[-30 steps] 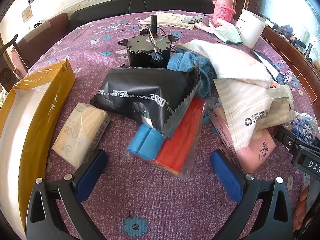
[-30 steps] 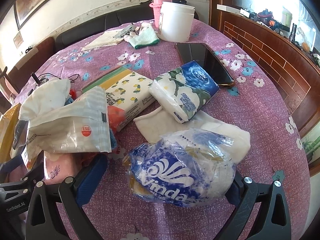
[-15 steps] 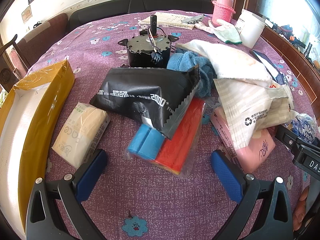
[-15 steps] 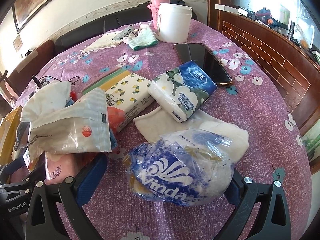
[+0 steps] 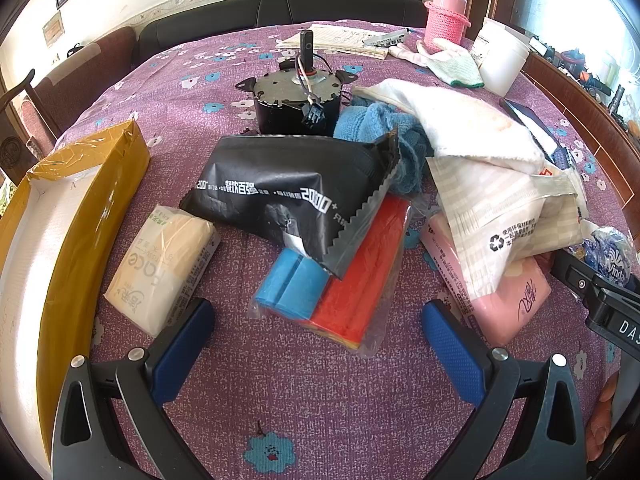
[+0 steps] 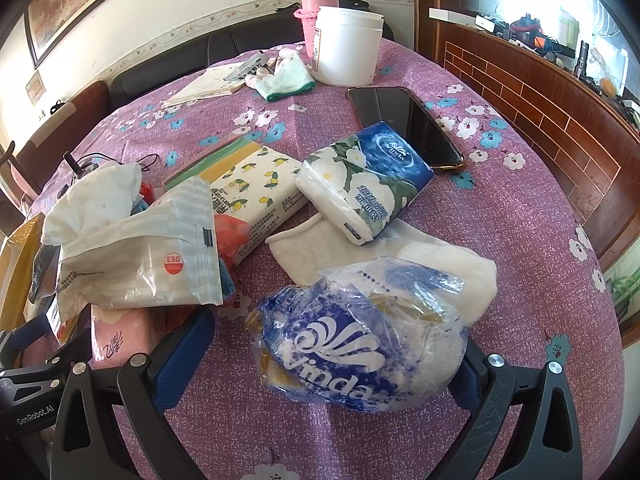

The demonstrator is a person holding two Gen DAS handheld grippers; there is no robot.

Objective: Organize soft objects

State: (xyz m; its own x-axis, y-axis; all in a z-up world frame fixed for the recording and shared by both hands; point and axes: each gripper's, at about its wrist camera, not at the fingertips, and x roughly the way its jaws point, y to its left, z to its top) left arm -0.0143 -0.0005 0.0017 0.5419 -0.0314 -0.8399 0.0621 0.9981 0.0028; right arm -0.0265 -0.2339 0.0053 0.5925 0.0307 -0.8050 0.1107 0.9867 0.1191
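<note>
My left gripper [image 5: 316, 340] is open just short of a clear bag of red and blue rolls [image 5: 340, 276], which lies under a black pouch [image 5: 288, 192]. A beige tissue pack [image 5: 160, 268] lies to its left, a pink pack [image 5: 496, 296] to its right. My right gripper [image 6: 332, 356] is open, with a blue Vinda tissue bag [image 6: 360, 344] between its jaws; the right pad is hidden behind the bag. A floral tissue pack [image 6: 364, 188], a lemon-print pack [image 6: 256, 184] and a white cloth [image 6: 448, 272] lie beyond.
A yellow cardboard box [image 5: 52, 240] stands at the far left. A black motor [image 5: 300, 100] sits behind a blue towel [image 5: 380, 132]. A phone [image 6: 404, 124], a white tub [image 6: 348, 44], a pink flask [image 6: 316, 4] and a glove [image 6: 284, 80] are farther back.
The right gripper has drawn back slightly. The left gripper has not moved.
</note>
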